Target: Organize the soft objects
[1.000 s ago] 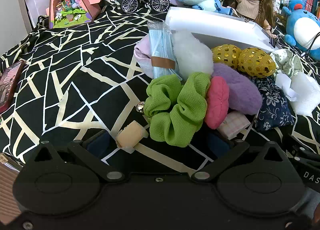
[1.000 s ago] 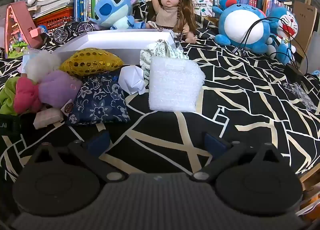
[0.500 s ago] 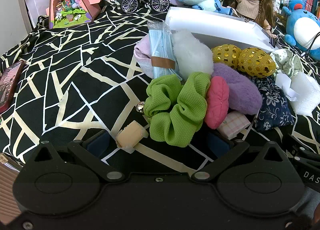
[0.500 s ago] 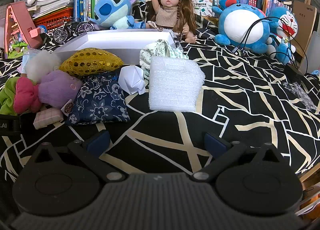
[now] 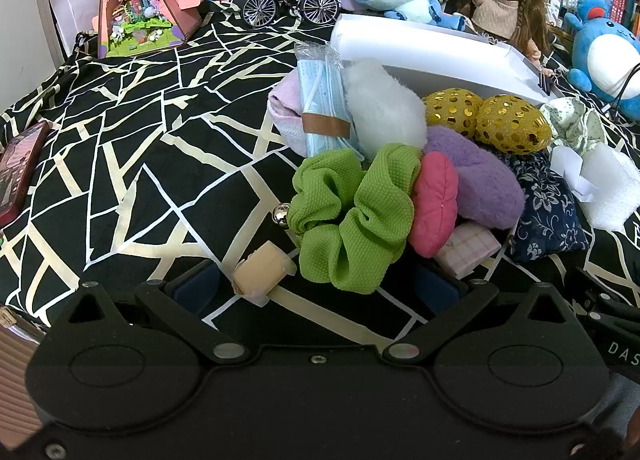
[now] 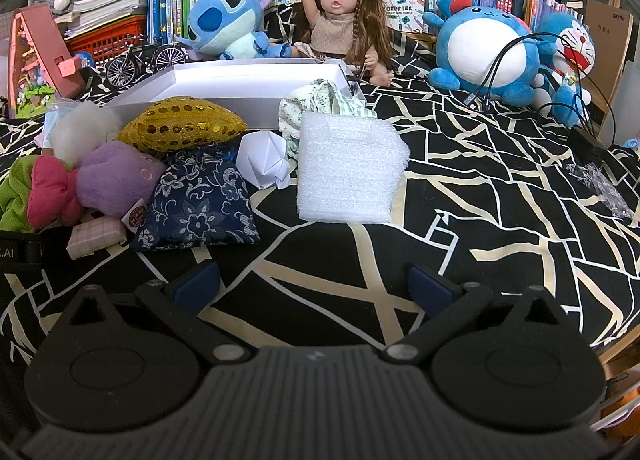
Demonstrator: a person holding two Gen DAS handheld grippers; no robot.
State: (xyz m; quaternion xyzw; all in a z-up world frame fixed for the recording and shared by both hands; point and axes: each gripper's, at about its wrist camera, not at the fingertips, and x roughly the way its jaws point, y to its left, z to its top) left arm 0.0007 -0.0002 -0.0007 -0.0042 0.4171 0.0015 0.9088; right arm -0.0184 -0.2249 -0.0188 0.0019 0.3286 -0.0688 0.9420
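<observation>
Soft objects lie heaped on the black bedspread with cream crackle lines [image 5: 132, 164], right of centre in the left wrist view: a lime-green waffle-fabric scrunchie [image 5: 352, 216] sits nearest, touching a pink padded cushion [image 5: 434, 204] and a fluffy lilac plush [image 5: 476, 180] to its right. Behind them are a white fluffy pom [image 5: 380, 104], a wrapped pale-blue face mask pack [image 5: 324, 100] and a gold sequinned pouch [image 5: 508, 122], all just in front of a shallow white cardboard box [image 5: 420, 50]. A small beige foam block [image 5: 262, 272] lies near the left gripper [image 5: 316, 286], whose jaws are spread wide and hold nothing. In the right wrist view, the same heap fills the left side; a navy floral fabric pouch [image 6: 200, 204] lies near, with a white crumpled paper piece [image 6: 264, 160] between it and a white foam sheet pad [image 6: 348, 168] at centre. A green-and-white patterned cloth [image 6: 320, 104] rests behind the pad, against the box [image 6: 240, 80]. The right gripper [image 6: 314, 286] hovers over bare bedspread near the pad, jaws spread and empty. A blue plush alien toy [image 6: 224, 24] and a brown-haired doll [image 6: 340, 24] sit at the far side.
</observation>
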